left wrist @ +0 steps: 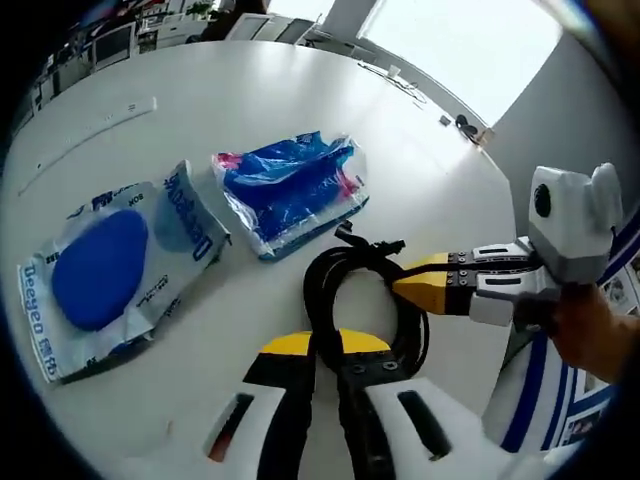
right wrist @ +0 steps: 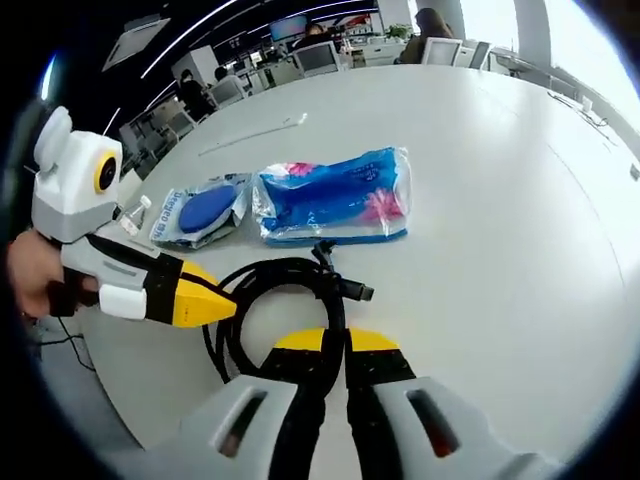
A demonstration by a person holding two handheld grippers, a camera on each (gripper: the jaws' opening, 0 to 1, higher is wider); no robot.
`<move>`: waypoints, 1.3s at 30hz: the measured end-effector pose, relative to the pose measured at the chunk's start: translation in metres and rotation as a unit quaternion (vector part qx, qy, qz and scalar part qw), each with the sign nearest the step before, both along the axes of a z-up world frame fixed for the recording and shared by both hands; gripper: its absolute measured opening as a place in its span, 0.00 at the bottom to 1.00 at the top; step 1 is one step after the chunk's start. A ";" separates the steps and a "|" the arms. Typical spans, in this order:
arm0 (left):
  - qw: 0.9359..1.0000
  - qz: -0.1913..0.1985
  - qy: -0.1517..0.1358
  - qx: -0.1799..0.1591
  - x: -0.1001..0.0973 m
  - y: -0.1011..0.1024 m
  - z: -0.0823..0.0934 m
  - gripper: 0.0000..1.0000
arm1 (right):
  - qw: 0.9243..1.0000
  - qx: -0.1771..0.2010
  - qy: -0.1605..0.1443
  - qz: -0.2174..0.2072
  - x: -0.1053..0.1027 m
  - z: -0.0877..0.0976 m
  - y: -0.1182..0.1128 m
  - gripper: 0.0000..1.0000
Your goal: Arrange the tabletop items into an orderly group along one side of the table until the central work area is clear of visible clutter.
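A coiled black cable point(left wrist: 365, 290) lies on the white table point(left wrist: 250, 110) close in front of me. My left gripper point(left wrist: 325, 345) is shut on the near side of the coil. My right gripper point(left wrist: 405, 287) comes in from the right, its yellow tip shut on the coil's right side. In the right gripper view the cable point(right wrist: 270, 290) runs between the shut jaws of my right gripper point(right wrist: 337, 342), and my left gripper point(right wrist: 222, 303) holds the coil's left edge. A blue tissue pack point(left wrist: 290, 190) point(right wrist: 335, 195) and a white packet with a blue oval point(left wrist: 110, 265) point(right wrist: 205, 210) lie side by side behind the cable.
A thin white strip point(right wrist: 255, 133) lies further back on the table. A small clear bottle point(right wrist: 133, 215) stands by the table's left edge. Office desks, monitors and seated people are beyond the table. A hand point(left wrist: 595, 330) holds the right gripper.
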State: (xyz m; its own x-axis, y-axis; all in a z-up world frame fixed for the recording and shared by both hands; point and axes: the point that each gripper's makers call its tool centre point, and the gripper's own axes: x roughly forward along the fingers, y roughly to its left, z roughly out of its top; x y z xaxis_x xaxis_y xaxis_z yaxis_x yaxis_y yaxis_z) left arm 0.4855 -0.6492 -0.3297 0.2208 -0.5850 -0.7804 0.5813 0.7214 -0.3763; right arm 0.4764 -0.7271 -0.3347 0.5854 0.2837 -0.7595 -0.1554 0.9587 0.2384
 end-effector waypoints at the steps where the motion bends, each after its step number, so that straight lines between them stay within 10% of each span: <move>1: 1.000 0.001 -0.001 0.000 0.000 0.000 0.000 0.04 | 1.000 -0.002 -0.001 0.001 0.000 0.000 0.000 0.03; 39: 0.999 0.001 -0.028 -0.024 0.000 0.012 0.015 0.26 | 0.999 -0.027 -0.023 0.004 -0.004 0.012 -0.011 0.21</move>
